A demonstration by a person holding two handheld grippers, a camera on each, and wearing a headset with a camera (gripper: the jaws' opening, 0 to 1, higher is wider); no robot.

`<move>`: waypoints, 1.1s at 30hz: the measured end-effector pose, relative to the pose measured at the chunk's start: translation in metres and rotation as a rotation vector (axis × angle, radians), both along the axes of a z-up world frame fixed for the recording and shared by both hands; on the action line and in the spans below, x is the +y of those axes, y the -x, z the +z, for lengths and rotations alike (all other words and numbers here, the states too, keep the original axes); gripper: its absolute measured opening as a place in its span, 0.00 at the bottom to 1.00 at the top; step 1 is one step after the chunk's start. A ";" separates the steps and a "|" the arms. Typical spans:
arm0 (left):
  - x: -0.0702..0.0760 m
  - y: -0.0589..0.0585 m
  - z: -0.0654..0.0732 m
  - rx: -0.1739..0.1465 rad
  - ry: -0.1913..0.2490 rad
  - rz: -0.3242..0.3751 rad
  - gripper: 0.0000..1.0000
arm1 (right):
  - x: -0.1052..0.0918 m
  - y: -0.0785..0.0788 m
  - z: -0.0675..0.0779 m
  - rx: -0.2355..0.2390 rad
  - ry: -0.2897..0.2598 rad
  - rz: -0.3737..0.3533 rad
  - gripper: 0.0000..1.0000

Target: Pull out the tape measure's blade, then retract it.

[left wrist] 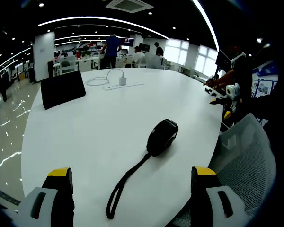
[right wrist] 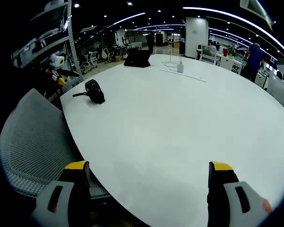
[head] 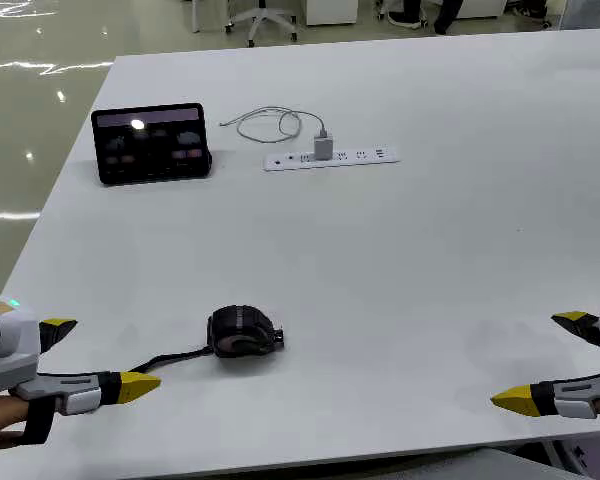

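A small black tape measure (head: 242,332) rests on the broad white surface (head: 430,250) near its front edge, left of the middle. Its black wrist strap (head: 175,357) trails off towards the left tool (head: 105,355). That tool, white-bodied with yellow-tipped jaws, has its jaws spread wide and holds nothing. The nearer yellow tip sits just beside the end of the strap, apart from the case itself. The right tool (head: 535,358) is well apart at the far right of the front edge, jaws likewise spread and empty, above bare surface.

The left gripper view looks straight along the left tool (left wrist: 132,172) at the tape measure (left wrist: 162,136). It shows the looped strap (left wrist: 125,187) lying between the two jaws, which the head view leaves unclear. It also catches the right tool (left wrist: 229,92) off past the surface's edge, and a grey mesh chair back (left wrist: 246,156) close below that edge. From the right tool (right wrist: 149,166), the tape measure (right wrist: 94,91) is small and distant at the left, with open surface in between. The same chair back (right wrist: 33,142) and the left tool (right wrist: 57,64) are beyond it.

Towards the far side stands a dark tablet (head: 150,143), propped up. To its right lies a long white power strip (head: 330,158) with a white charger (head: 323,147) plugged in and its pale cable (head: 265,124) coiled behind. These sit well apart from the tape measure, and nothing lies between it and either tool. A person in blue (left wrist: 112,47) stands beyond the surface.
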State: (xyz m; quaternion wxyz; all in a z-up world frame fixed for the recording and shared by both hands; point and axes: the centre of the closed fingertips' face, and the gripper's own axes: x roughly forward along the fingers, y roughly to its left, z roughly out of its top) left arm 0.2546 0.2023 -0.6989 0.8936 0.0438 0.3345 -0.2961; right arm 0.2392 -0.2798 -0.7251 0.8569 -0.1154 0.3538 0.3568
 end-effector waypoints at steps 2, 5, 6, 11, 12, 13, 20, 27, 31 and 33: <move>-0.001 -0.001 0.001 -0.004 0.002 0.000 1.00 | -0.001 0.000 0.000 -0.001 0.001 -0.002 1.00; -0.001 -0.001 0.002 -0.005 0.002 0.000 1.00 | -0.001 0.001 -0.001 0.000 0.003 -0.002 1.00; -0.001 0.000 0.002 -0.005 -0.003 -0.003 1.00 | -0.001 0.002 -0.001 0.001 0.000 -0.003 1.00; -0.001 0.000 0.002 -0.004 -0.001 -0.002 1.00 | 0.000 0.003 -0.001 0.006 -0.005 -0.001 1.00; -0.001 -0.001 0.001 -0.004 -0.003 -0.002 1.00 | 0.000 0.002 -0.001 0.003 -0.003 -0.002 1.00; -0.001 -0.001 0.002 -0.005 -0.003 -0.001 1.00 | 0.000 0.002 -0.001 0.003 -0.002 -0.001 1.00; -0.002 -0.004 0.003 -0.011 0.003 -0.006 1.00 | 0.001 -0.001 -0.001 -0.002 -0.003 0.004 1.00; -0.011 -0.009 0.001 -0.001 -0.016 -0.059 1.00 | 0.008 -0.012 0.002 -0.027 0.004 0.022 1.00; -0.010 -0.017 -0.006 0.001 -0.094 -0.097 1.00 | 0.016 -0.019 0.005 -0.052 0.007 0.051 1.00; -0.019 -0.019 -0.005 -0.002 -0.088 -0.137 1.00 | 0.022 -0.023 0.006 -0.053 0.006 0.066 1.00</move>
